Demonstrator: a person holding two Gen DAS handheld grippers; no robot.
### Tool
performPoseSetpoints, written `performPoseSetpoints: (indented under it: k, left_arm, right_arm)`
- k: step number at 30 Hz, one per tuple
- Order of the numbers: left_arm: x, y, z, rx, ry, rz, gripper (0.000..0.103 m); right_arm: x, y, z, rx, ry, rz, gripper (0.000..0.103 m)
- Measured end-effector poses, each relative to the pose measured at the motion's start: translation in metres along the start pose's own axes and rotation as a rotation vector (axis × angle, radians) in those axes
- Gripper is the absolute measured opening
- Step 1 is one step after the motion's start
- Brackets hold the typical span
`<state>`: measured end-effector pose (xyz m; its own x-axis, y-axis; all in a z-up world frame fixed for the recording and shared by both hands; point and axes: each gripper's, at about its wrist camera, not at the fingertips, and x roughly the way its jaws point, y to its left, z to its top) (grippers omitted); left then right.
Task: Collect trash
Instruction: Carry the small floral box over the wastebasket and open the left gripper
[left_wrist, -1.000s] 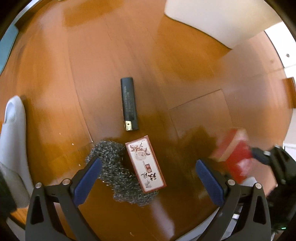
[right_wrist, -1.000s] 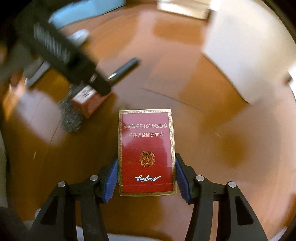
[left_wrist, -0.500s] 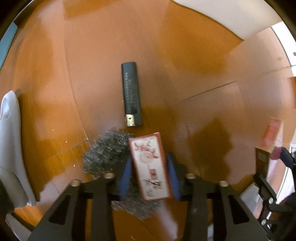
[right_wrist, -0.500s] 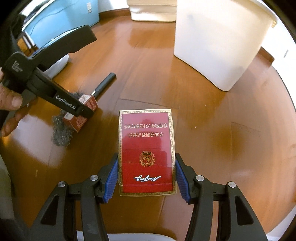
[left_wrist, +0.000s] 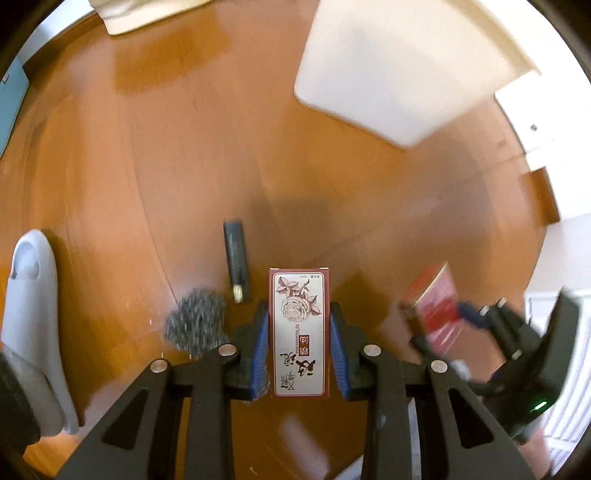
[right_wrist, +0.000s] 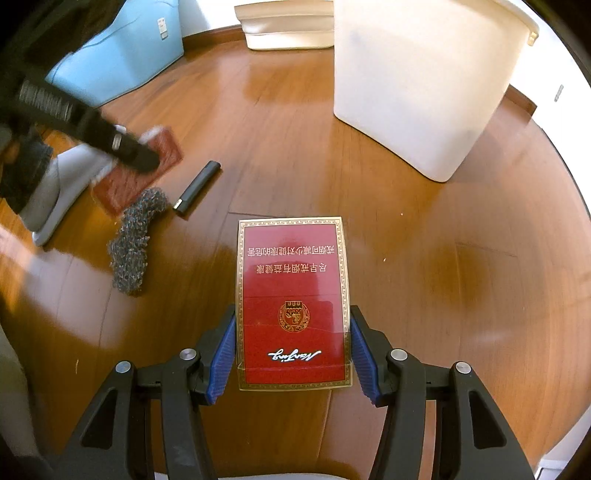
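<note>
My left gripper (left_wrist: 299, 343) is shut on a narrow white box with a rose drawing (left_wrist: 299, 332), held above the wooden floor. A grey steel-wool wad (left_wrist: 195, 323) and a black lighter (left_wrist: 236, 267) lie on the floor just left of it. My right gripper (right_wrist: 293, 343) is shut on a red cigarette pack with gold edging (right_wrist: 293, 295). From the right wrist view the left gripper (right_wrist: 110, 138) shows blurred at the left, carrying its box (right_wrist: 162, 151) above the steel wool (right_wrist: 135, 238) and lighter (right_wrist: 197, 186). A white trash bin (right_wrist: 417, 77) stands ahead on the right, also white trash bin (left_wrist: 399, 70).
A grey slipper (left_wrist: 33, 314) lies at the left, seen too as grey slipper (right_wrist: 62, 184). A blue box (right_wrist: 122, 55) and a cream container (right_wrist: 288, 26) stand by the far wall. The right gripper with its red pack (left_wrist: 439, 302) is close on the right.
My left gripper closed on the rose box and lifted it off the steel wool, tilting forward so the bin came into view. The right gripper kept hold of the red pack.
</note>
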<state>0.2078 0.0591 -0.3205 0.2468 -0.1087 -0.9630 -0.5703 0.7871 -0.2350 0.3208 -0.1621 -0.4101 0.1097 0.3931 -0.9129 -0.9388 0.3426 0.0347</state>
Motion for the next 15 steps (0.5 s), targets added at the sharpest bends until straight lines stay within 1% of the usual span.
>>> performPoseSetpoints:
  k: [1, 4, 6, 8, 10, 11, 13, 14, 15]
  left_arm:
    - [-0.003, -0.011, 0.010, -0.013, -0.017, -0.008, 0.029]
    - [-0.030, -0.005, 0.030, -0.052, -0.073, -0.047, 0.029]
    - [-0.049, -0.006, 0.044, -0.079, -0.121, -0.095, 0.029]
    - [-0.073, -0.015, 0.060, -0.071, -0.179, -0.146, 0.029]
    - [-0.106, -0.030, 0.081, -0.040, -0.261, -0.197, 0.029]
    - [-0.127, -0.040, 0.095, -0.005, -0.319, -0.221, 0.029]
    - [-0.152, -0.060, 0.116, 0.053, -0.381, -0.256, 0.029]
    - [-0.165, -0.072, 0.132, 0.097, -0.413, -0.279, 0.029]
    - [-0.169, -0.080, 0.142, 0.126, -0.434, -0.285, 0.029]
  right_arm:
    - [-0.002, 0.000, -0.001, 0.002, -0.001, 0.000, 0.058]
    - [-0.006, -0.004, -0.004, 0.015, -0.008, -0.001, 0.058]
    - [-0.008, -0.007, -0.005, 0.023, -0.011, -0.007, 0.058]
    - [-0.012, -0.009, -0.005, 0.031, -0.015, -0.010, 0.058]
    - [-0.015, -0.009, -0.006, 0.038, -0.022, -0.014, 0.058]
    - [-0.015, -0.010, -0.005, 0.044, -0.026, -0.014, 0.058]
    - [-0.018, -0.013, -0.004, 0.074, -0.041, -0.006, 0.058]
    - [-0.020, -0.016, -0.004, 0.092, -0.049, 0.000, 0.058]
    - [-0.021, -0.018, -0.003, 0.115, -0.057, 0.006, 0.058]
